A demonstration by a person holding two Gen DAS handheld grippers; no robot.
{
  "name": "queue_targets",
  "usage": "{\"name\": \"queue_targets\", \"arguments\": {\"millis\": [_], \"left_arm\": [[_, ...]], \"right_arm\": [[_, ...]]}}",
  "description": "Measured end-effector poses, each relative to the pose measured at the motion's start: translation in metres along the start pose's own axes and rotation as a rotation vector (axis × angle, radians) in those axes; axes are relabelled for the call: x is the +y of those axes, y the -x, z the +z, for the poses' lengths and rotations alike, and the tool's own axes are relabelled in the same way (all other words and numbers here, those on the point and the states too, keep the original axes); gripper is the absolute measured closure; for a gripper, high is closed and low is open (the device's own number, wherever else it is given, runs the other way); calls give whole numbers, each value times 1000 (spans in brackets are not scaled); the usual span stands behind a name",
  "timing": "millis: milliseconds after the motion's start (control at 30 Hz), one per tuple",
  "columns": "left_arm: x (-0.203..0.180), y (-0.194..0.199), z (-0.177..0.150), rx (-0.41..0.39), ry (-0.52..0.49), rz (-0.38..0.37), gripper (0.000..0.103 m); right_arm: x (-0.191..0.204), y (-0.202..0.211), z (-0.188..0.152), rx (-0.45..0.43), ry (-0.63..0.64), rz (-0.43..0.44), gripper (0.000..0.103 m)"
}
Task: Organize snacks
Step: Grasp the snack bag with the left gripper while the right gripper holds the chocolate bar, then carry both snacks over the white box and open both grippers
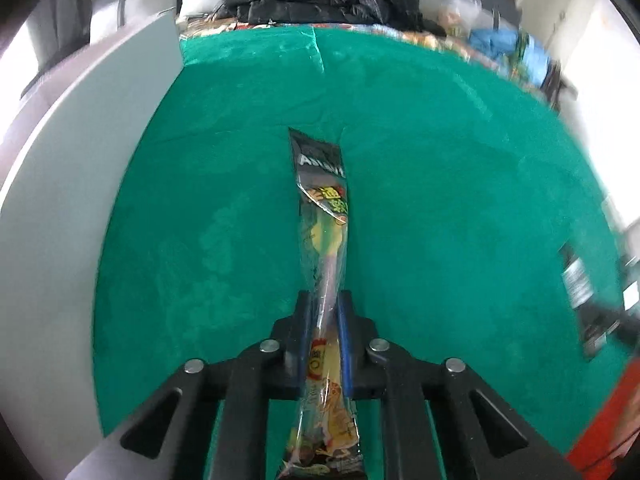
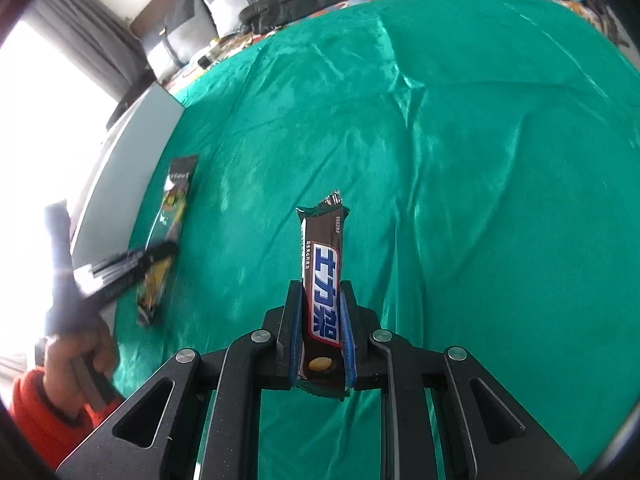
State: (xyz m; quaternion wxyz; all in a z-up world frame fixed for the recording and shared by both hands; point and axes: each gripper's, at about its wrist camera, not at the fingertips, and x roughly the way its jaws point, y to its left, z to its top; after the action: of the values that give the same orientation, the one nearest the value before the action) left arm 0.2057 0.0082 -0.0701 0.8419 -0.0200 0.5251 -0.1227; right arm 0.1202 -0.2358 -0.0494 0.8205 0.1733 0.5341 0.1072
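Green cloth [image 2: 460, 140] (wrinkled), dark jackets [image 1: 320, 0] behind

Green cloth [image 2: 460, 168] beyond the claws — satin-like, sheeny, creased. Long snack packet [image 1: 324, 216] in left claw [image 1: 325, 300]: glossy crinkled film. Chocolate bar [image 2: 322, 276] in right claw [image 2: 321, 292] — smooth shiny wrapper. Claw bodies: matt black plastic, bright metal pins.

2 snacks are over the green cloth [image 2: 460, 128]. The long snack packet [image 1: 324, 240], black at its far end with yellow and green print along its clear middle, runs lengthwise near the cloth's left edge. The brown chocolate bar [image 2: 322, 280], blue and white lettering on its wrapper, is raised above the cloth's middle, one crimped end pointing away.
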Motion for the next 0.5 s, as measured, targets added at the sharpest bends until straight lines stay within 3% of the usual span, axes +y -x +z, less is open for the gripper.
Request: {"name": "queue_targets", "arguments": {"millis": [133, 233, 333, 500], "left_arm": [[21, 64, -1, -110, 128, -135, 92], [50, 116, 6, -197, 185, -190, 92], [99, 155, 16, -234, 232, -159, 92], [189, 187, 9, -229, 298, 48, 91]], "right_arm": [[29, 18, 5, -19, 58, 8, 85], [80, 32, 27, -59, 136, 51, 85], [155, 41, 54, -95, 222, 150, 85], [302, 25, 74, -94, 381, 305, 85]]}}
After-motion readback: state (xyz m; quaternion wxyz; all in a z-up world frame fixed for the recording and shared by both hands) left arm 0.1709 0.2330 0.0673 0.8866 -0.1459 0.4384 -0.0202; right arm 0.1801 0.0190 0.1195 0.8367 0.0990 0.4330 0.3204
